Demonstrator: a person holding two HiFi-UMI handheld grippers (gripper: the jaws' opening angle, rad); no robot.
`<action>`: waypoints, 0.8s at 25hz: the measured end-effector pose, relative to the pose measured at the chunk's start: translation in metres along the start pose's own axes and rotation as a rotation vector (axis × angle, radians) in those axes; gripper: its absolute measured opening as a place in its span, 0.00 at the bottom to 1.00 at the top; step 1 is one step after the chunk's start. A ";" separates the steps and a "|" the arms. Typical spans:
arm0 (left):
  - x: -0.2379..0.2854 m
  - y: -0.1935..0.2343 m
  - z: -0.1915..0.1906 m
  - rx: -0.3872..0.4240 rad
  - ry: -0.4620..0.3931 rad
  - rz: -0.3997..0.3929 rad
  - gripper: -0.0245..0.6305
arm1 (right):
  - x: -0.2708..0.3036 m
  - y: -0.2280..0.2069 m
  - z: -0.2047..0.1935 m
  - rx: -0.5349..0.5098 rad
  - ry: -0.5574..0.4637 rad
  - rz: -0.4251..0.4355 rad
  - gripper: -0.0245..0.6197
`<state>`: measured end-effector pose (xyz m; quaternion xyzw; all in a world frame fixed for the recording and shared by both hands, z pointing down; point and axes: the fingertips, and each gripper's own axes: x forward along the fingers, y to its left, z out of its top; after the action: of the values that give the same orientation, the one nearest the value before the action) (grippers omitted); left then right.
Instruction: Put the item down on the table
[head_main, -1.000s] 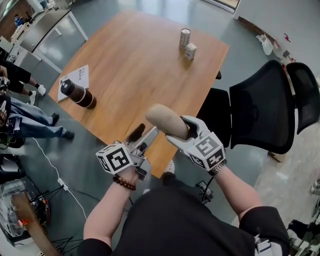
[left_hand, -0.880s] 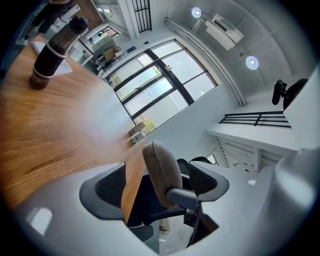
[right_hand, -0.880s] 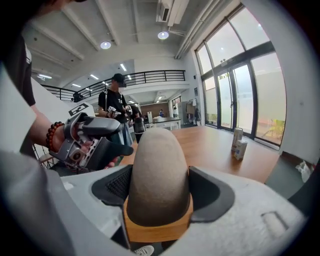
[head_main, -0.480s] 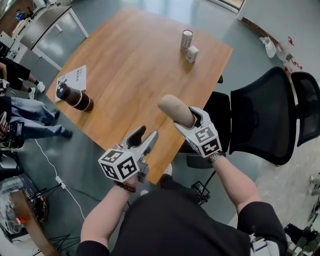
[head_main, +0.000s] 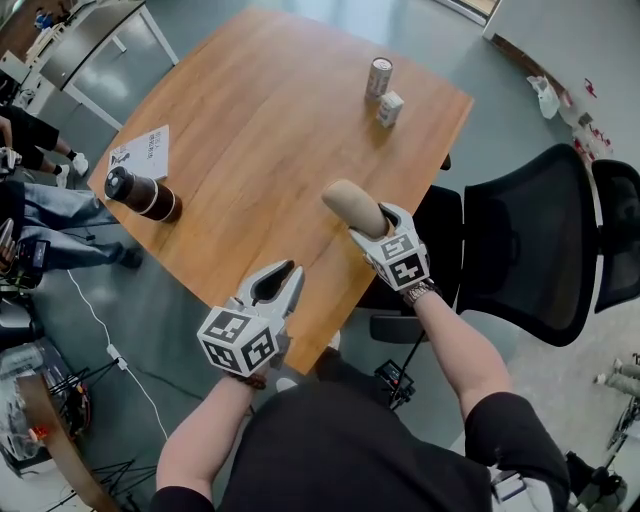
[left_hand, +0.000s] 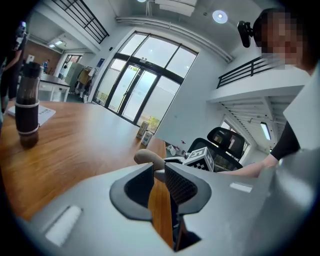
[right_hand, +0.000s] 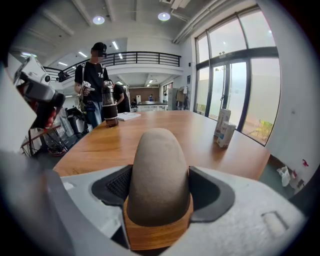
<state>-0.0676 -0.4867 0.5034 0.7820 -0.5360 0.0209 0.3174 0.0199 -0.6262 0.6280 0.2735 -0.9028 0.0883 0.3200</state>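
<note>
A tan, rounded-end item (head_main: 350, 203) is gripped in my right gripper (head_main: 373, 224), which is shut on it and holds it in the air over the near right edge of the wooden table (head_main: 260, 120). In the right gripper view the item (right_hand: 159, 170) fills the space between both pads and points out over the tabletop. My left gripper (head_main: 283, 277) hovers at the table's near corner, left of the right one. Its jaws are closing; only a narrow gap is left, and nothing is between them. The left gripper (left_hand: 159, 172) view shows the item (left_hand: 147, 159) beyond its tips.
A dark bottle (head_main: 140, 194) stands by a paper sheet (head_main: 140, 152) at the table's left edge. A can (head_main: 378, 77) and a small carton (head_main: 390, 108) stand at the far right. A black office chair (head_main: 530, 240) is to the right. People stand beyond the left edge (right_hand: 95, 75).
The right gripper has carried the item up and farther over the table. The left gripper's jaws have narrowed from wide apart to nearly together, and it has drawn back slightly.
</note>
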 end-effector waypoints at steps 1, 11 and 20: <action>0.001 0.000 -0.001 0.007 0.003 0.002 0.14 | 0.005 -0.003 -0.002 -0.001 0.005 -0.004 0.55; 0.003 0.001 -0.004 0.042 0.022 0.019 0.07 | 0.038 -0.005 -0.021 -0.036 0.067 0.024 0.55; 0.006 0.004 -0.003 0.045 0.026 0.027 0.05 | 0.050 -0.004 -0.023 -0.062 0.075 0.038 0.56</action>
<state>-0.0676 -0.4907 0.5101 0.7813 -0.5419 0.0474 0.3060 0.0022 -0.6432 0.6775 0.2426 -0.8975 0.0763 0.3602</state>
